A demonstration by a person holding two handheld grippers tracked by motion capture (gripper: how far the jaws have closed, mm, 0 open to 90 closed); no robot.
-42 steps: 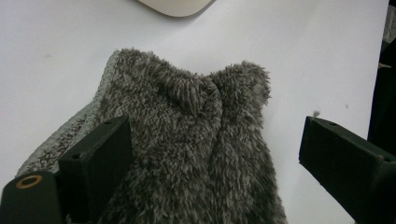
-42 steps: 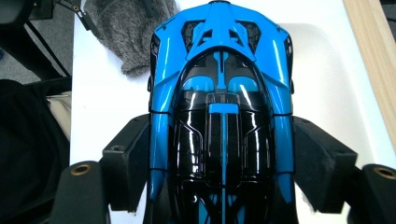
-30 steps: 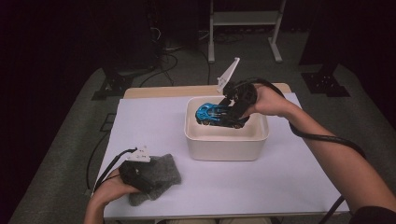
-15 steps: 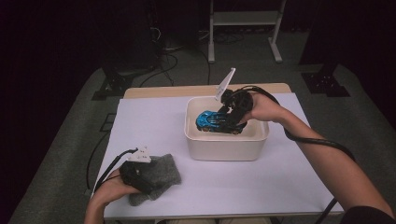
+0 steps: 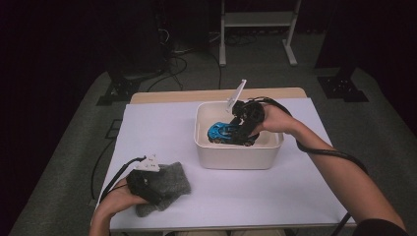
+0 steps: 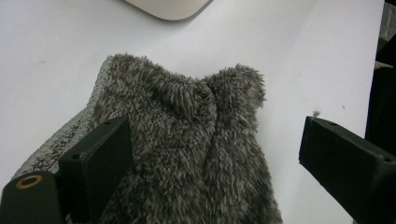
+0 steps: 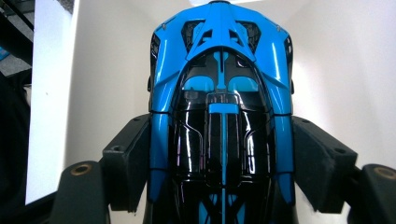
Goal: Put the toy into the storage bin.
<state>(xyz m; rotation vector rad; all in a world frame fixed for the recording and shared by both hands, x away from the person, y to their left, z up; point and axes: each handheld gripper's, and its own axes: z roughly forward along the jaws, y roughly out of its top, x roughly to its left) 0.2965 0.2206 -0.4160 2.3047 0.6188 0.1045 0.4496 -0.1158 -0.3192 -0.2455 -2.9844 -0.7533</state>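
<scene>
At about 7 o'clock on the white worktop (image 5: 167, 132), the left hand-held gripper (image 5: 147, 189) rests on a grey fuzzy cloth mitt (image 5: 169, 184). In the left gripper view its 2 black jaws stand wide apart, one over the mitt (image 6: 187, 154) and the other over bare worktop beside it, pressing on nothing.

Toward 1 o'clock from the worktop's centre sits a cream rectangular plastic tub (image 5: 238, 157). Inside it is 1 glossy blue and black toy sports car (image 5: 221, 132), low between the walls, its nose pointing to 9 o'clock.

The right hand-held gripper (image 5: 244, 132) reaches into the tub from 3 o'clock and grips the car. In the right gripper view its 2 jaws press on both flanks of the car (image 7: 219, 121), with the tub's pale walls on both sides.
</scene>
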